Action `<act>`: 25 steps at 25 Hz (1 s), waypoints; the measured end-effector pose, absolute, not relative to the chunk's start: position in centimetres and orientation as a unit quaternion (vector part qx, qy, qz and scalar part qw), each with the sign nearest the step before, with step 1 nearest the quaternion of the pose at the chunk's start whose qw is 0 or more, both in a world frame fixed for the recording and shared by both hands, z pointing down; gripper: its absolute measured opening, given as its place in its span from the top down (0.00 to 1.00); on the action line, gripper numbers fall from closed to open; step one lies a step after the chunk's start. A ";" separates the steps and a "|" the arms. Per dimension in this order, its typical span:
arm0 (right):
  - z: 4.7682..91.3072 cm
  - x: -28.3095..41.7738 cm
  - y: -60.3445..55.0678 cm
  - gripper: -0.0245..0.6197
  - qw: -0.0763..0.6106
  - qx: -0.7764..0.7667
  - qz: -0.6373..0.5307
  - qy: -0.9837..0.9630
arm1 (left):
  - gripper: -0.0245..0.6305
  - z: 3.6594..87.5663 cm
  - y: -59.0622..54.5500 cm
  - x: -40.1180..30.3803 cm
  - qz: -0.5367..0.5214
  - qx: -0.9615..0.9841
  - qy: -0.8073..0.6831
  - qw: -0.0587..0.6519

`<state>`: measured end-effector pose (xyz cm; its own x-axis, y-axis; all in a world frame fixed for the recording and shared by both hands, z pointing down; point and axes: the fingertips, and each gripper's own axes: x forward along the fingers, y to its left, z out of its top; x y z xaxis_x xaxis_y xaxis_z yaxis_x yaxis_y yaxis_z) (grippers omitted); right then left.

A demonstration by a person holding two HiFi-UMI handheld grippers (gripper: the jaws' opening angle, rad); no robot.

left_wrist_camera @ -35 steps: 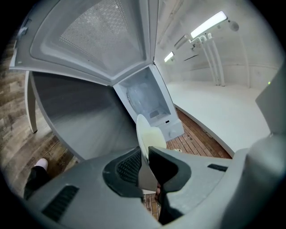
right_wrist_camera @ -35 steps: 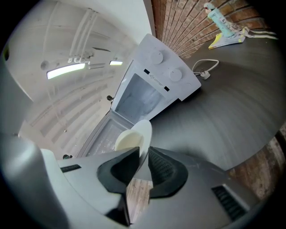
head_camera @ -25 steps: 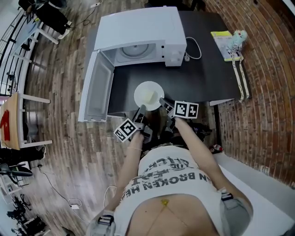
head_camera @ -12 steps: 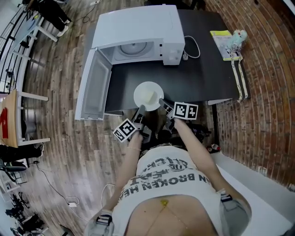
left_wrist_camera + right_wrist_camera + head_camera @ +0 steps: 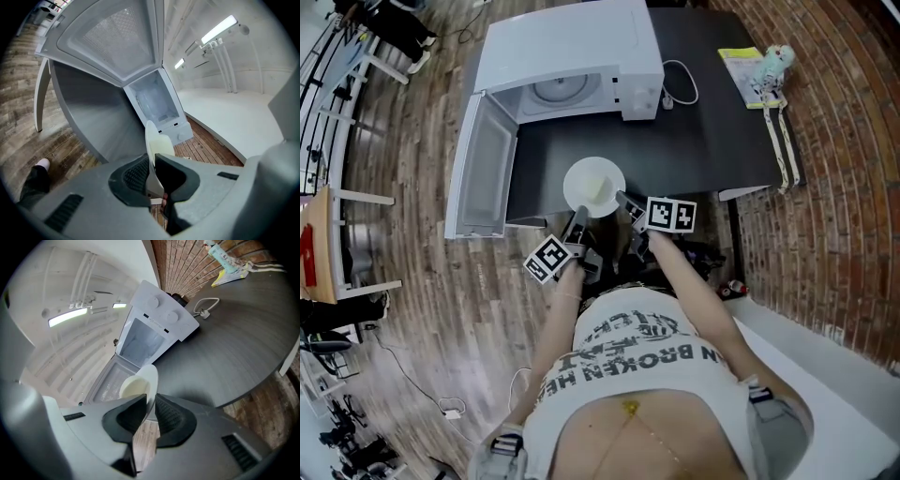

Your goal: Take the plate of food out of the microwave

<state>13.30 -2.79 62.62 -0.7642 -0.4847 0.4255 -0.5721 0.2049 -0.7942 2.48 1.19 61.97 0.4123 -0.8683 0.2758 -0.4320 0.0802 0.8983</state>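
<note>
Showing round wht plate (image 5: 577, 178), pale yellow food (image 5: 600, 190) in ctr

The word "BROKEN" on the person's white shirt (image 5: 649, 355), other print unclear

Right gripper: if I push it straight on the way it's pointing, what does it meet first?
The right gripper is clamped on the plate rim, so the plate leads. Beyond it the line dips toward the dark table before the open microwave; likely tabletop first, though depth is unclear.
</note>
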 end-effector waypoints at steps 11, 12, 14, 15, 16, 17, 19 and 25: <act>62.9 13.6 -2.3 0.87 0.043 0.339 0.533 -0.774 | 0.89 62.1 1.7 2.9 -0.204 0.644 -0.502 0.540; 62.9 13.6 -2.4 0.87 0.043 0.338 0.533 -0.774 | 0.89 62.0 1.7 2.9 -0.204 0.645 -0.502 0.540; 62.8 13.6 -2.4 0.87 0.042 0.337 0.533 -0.775 | 0.89 62.0 1.7 2.9 -0.205 0.645 -0.501 0.540; 62.7 13.6 -2.4 0.87 0.042 0.337 0.532 -0.775 | 0.89 62.0 1.7 3.0 -0.205 0.645 -0.501 0.540; 62.7 13.6 -2.3 0.87 0.043 0.337 0.532 -0.776 | 0.89 61.9 1.7 2.9 -0.205 0.645 -0.502 0.539; 62.7 13.6 -2.3 0.87 0.043 0.336 0.532 -0.776 | 0.89 61.9 1.8 2.9 -0.205 0.645 -0.502 0.539; 62.7 13.5 -2.4 0.87 0.044 0.336 0.533 -0.775 | 0.89 61.9 1.7 2.9 -0.204 0.645 -0.503 0.538; 62.9 13.7 -2.4 0.87 0.044 0.334 0.532 -0.777 | 0.89 62.1 1.8 3.0 -0.202 0.645 -0.503 0.539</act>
<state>13.66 -2.43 62.94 -0.7727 -0.4729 0.4235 -0.5656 0.2097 -0.7976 3.02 1.78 62.09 0.4121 -0.8667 0.2812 -0.4307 0.0866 0.8983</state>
